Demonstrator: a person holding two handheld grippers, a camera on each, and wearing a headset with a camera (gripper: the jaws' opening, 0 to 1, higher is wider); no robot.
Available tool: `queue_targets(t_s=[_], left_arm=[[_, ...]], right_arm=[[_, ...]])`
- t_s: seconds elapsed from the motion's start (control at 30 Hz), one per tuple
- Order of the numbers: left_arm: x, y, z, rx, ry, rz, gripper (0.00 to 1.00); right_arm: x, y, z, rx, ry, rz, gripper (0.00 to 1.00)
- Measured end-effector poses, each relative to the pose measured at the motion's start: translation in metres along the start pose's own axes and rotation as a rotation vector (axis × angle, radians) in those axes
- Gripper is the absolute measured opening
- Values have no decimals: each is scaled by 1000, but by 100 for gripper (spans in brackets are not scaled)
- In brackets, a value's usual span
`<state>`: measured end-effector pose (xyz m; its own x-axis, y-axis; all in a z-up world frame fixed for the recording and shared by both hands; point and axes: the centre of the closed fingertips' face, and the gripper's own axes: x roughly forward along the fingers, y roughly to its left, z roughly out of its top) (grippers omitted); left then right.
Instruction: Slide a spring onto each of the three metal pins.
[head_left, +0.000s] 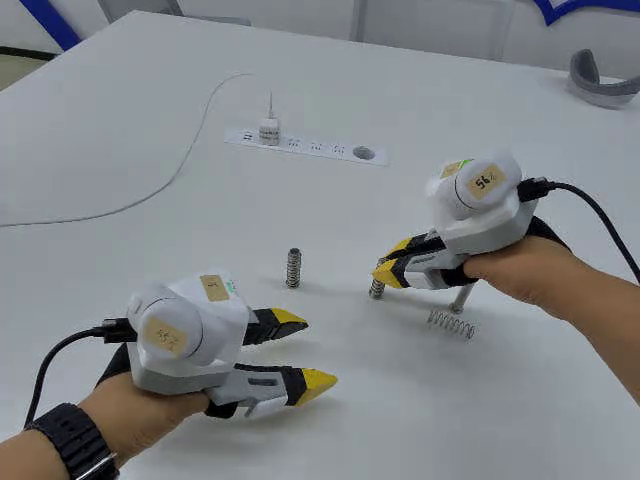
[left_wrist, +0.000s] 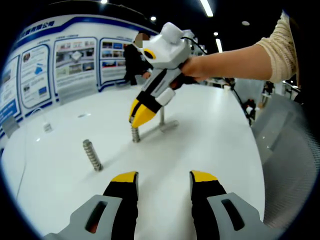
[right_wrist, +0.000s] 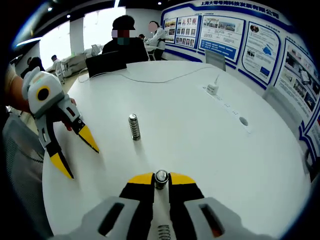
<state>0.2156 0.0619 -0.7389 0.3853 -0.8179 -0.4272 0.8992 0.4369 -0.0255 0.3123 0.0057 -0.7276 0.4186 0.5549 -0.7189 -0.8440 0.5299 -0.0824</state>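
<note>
A pin wearing a spring (head_left: 293, 267) (left_wrist: 92, 155) (right_wrist: 133, 126) stands upright mid-table. My right gripper (head_left: 385, 272) (left_wrist: 141, 114) (right_wrist: 160, 178) is shut on the top of a second spring (head_left: 377, 289) (left_wrist: 135, 134) (right_wrist: 160, 176) that sits on its pin. Just behind it, under the right hand, stands a bare pin (head_left: 461, 298) (left_wrist: 162, 116). A loose spring (head_left: 450, 323) lies flat beside that pin. Nearer to me, my left gripper (head_left: 308, 350) (left_wrist: 164, 178) (right_wrist: 75, 155) hovers open over bare table and holds nothing.
A white power strip (head_left: 320, 146) with a plugged adapter (head_left: 269, 129) lies further back, its cable (head_left: 150, 195) curving left. A grey curved object (head_left: 598, 84) sits at the far right corner. People sit at a table (right_wrist: 120, 62) in the background.
</note>
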Motion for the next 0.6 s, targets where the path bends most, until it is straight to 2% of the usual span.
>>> queue_targets(t_s=[0.6], left_arm=[[0,0,3,2,-9,0,43]], right_arm=[[-1,-5,-3,3,-1,-20,16]])
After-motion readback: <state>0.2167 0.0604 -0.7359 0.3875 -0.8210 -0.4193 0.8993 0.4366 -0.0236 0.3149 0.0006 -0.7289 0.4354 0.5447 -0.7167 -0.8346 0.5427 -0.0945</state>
